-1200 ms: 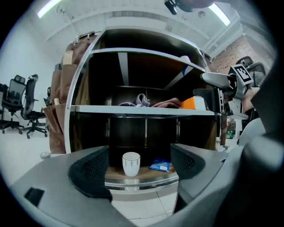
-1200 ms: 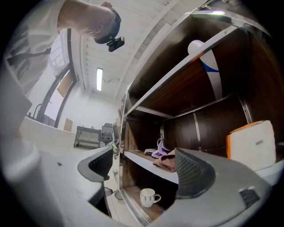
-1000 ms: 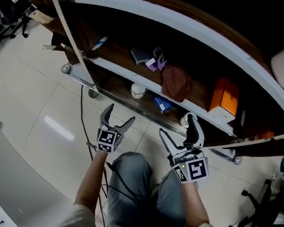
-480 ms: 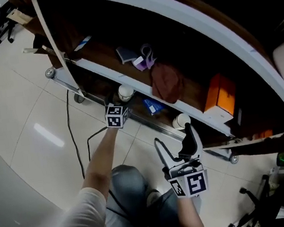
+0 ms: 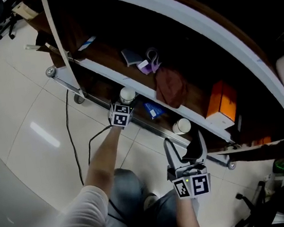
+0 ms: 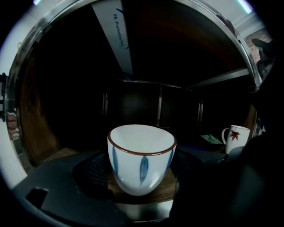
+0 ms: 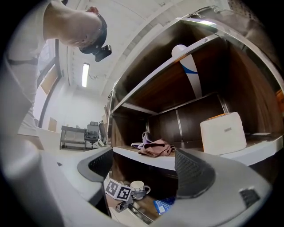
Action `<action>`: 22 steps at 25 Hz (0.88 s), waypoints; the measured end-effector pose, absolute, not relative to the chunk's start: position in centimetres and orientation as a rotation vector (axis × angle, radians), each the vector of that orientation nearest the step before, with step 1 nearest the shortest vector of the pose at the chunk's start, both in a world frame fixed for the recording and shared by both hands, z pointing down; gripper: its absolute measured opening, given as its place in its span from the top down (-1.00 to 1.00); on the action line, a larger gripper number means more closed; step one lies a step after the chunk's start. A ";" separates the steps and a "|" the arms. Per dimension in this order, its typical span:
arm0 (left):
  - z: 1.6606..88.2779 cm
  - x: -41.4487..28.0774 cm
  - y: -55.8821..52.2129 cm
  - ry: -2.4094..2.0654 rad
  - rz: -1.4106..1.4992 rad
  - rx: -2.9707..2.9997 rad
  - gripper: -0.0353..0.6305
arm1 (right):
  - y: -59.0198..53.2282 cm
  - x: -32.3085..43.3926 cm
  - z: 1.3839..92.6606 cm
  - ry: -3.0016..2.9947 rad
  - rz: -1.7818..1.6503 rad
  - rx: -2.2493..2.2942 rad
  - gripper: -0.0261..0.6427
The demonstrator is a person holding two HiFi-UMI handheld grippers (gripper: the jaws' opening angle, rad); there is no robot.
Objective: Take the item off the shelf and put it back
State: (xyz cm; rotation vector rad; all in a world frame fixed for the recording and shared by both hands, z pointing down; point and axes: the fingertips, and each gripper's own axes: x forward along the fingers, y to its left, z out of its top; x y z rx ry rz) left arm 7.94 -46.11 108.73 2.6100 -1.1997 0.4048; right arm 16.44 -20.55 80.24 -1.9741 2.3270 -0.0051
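Left tongs clamp a white cup on the lower shelf; a red-leaf mug stands further right. Right tongs gape wide, empty.

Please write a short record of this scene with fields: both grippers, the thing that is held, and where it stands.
Left gripper: shut on the white ceramic cup with blue leaf marks and a brown rim
Cup position: upright, on the lower wooden shelf
Right gripper: open, empty, outside the shelf
Nearby: white mug with a red leaf, to the cup's right
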 end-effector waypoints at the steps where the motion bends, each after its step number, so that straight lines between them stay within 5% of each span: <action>1: 108.6 7.8 -45.8 -1.188 0.408 2.620 -0.24 | -20.8 16.3 80.4 2.328 -0.015 -1.964 -0.40; 22: 91.1 1.3 -30.3 -1.175 0.213 2.782 -0.24 | -24.0 16.7 81.7 2.301 -0.144 -1.862 -0.40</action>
